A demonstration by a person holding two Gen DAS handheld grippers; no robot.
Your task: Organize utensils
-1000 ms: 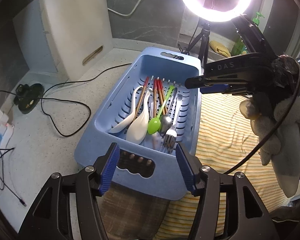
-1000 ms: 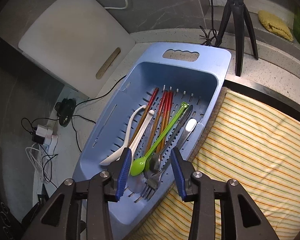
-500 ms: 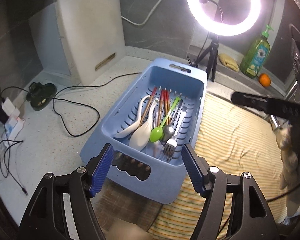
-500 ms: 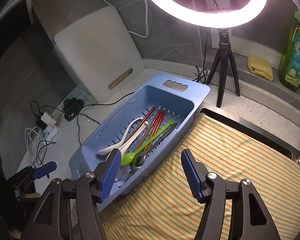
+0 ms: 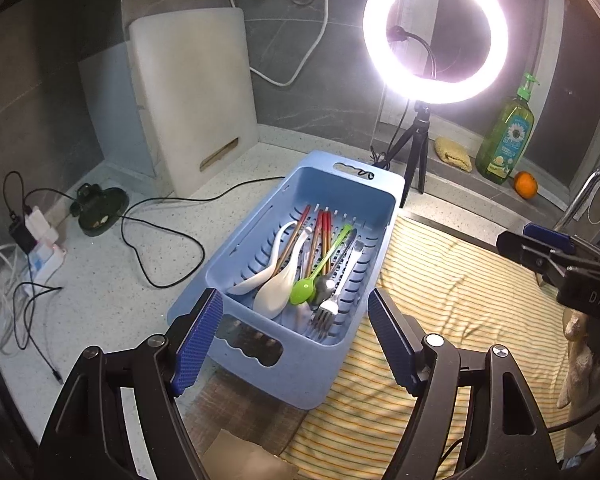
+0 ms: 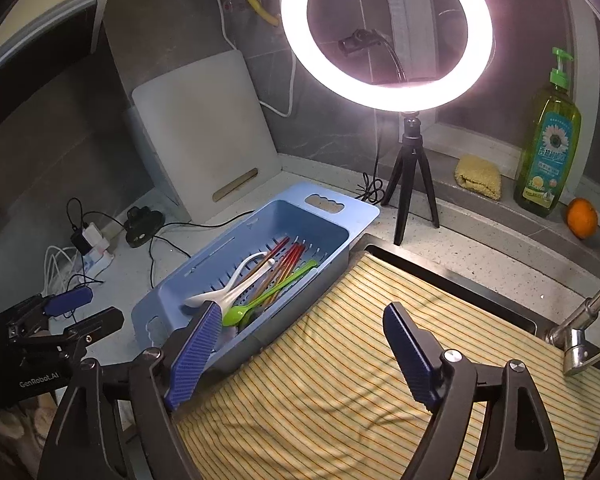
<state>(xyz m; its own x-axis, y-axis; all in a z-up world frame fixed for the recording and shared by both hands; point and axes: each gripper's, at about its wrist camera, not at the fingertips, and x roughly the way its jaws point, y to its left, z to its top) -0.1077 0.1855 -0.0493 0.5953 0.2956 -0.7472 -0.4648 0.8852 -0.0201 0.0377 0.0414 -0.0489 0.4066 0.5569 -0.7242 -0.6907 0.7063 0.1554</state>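
The blue basket [image 5: 300, 360] sits in the middle of the left view. All the utensils lie mixed inside it: white spoons [image 5: 278, 288], red chopsticks [image 5: 322, 236], a green spoon [image 5: 305, 291] and a fork [image 5: 327, 312]. The left gripper [image 5: 292, 340] hangs wide open and empty over the near end of the basket. The right gripper [image 6: 300, 352] is wide open and empty too, above the striped cloth [image 6: 340, 380] at the lower right. To do this well, I think one gripper should come down slowly on a top piece, like the green spoon, and pinch its handle.
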